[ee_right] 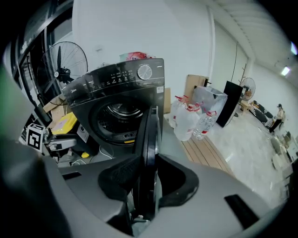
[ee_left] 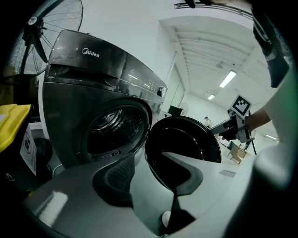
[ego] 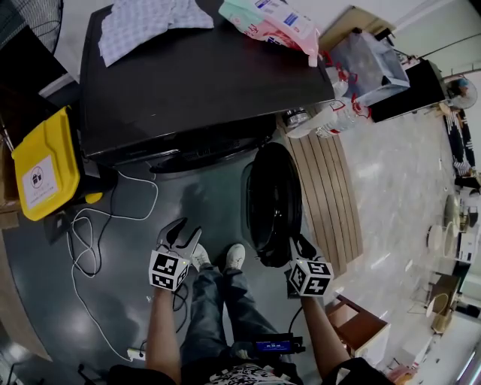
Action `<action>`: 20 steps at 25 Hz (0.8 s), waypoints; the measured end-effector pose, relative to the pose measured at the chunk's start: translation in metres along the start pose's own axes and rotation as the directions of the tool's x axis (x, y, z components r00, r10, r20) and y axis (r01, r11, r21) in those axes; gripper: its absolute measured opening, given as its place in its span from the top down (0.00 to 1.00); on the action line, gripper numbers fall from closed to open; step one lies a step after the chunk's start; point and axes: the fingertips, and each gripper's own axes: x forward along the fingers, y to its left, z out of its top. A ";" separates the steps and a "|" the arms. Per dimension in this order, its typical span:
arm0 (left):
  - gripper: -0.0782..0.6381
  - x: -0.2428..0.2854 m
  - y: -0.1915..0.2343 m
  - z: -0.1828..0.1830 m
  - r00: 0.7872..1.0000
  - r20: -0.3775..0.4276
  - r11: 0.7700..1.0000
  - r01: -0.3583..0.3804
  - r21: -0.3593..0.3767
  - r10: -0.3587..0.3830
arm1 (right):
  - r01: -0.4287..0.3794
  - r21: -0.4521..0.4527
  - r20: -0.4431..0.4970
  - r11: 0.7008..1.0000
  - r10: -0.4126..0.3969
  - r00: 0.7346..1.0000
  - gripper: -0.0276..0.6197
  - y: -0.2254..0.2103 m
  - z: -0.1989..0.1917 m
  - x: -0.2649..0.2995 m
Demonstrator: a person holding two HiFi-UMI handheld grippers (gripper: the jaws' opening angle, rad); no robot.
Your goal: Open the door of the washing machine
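Observation:
The dark grey washing machine (ego: pixel 203 83) stands ahead of me with its round door (ego: pixel 274 203) swung wide out to the right, and the drum opening (ee_left: pixel 114 130) is exposed. My right gripper (ego: pixel 299 244) is at the door's near edge. In the right gripper view the door's rim (ee_right: pixel 149 135) stands edge-on between the two pads, which press on it at the gripper (ee_right: pixel 148 179). My left gripper (ego: pixel 183 229) hovers above the floor in front of the machine, open, with nothing between its fingers (ee_left: pixel 116 179).
A yellow bin (ego: pixel 45 162) sits left of the machine, with white cables (ego: pixel 98 225) trailing over the floor. Water bottles (ego: pixel 338 116) and a slatted wooden platform (ego: pixel 331 188) lie to the right. A cloth (ego: pixel 150 22) and a packet (ego: pixel 278 19) rest on top. My feet (ego: pixel 225 257) are between the grippers.

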 end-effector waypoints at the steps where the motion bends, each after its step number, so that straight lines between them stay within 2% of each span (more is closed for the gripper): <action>1: 0.64 -0.001 0.000 0.001 1.000 0.006 1.000 -0.006 0.002 0.006 | 0.006 0.000 0.001 1.000 -0.006 1.000 0.78 -0.004 0.000 0.001; 5: 0.64 -0.011 -0.002 0.021 0.996 0.064 0.998 -0.057 -0.010 0.057 | 0.013 -0.007 0.018 1.000 -0.013 1.000 0.78 -0.011 0.004 0.002; 7: 0.65 -0.025 -0.010 0.043 0.989 0.119 0.996 -0.086 -0.035 0.090 | 0.015 -0.011 0.080 1.000 -0.014 0.997 0.84 -0.011 0.014 -0.014; 9: 0.67 -0.046 -0.025 0.068 0.976 0.181 0.992 -0.112 -0.061 0.121 | -0.044 -0.027 0.169 0.999 0.048 0.984 0.88 0.001 0.029 -0.037; 10: 0.69 -0.059 -0.035 0.080 0.968 0.211 0.990 -0.122 -0.073 0.135 | -0.104 -0.041 0.216 0.994 0.110 0.970 0.95 0.012 0.036 -0.051; 13: 0.78 -0.104 -0.071 0.112 0.936 0.294 0.979 -0.163 -0.118 0.192 | -0.270 -0.108 0.324 0.957 0.291 0.900 0.95 0.045 0.052 -0.101; 17: 0.87 -0.168 -0.128 0.138 0.876 0.378 0.952 -0.245 -0.184 0.299 | -0.329 -0.194 0.439 0.924 0.382 0.813 0.95 0.068 0.072 -0.186; 20: 0.89 -0.204 -0.180 0.144 0.858 0.364 0.931 -0.308 -0.198 0.361 | -0.356 -0.220 0.500 0.908 0.418 0.758 0.95 0.071 0.067 -0.252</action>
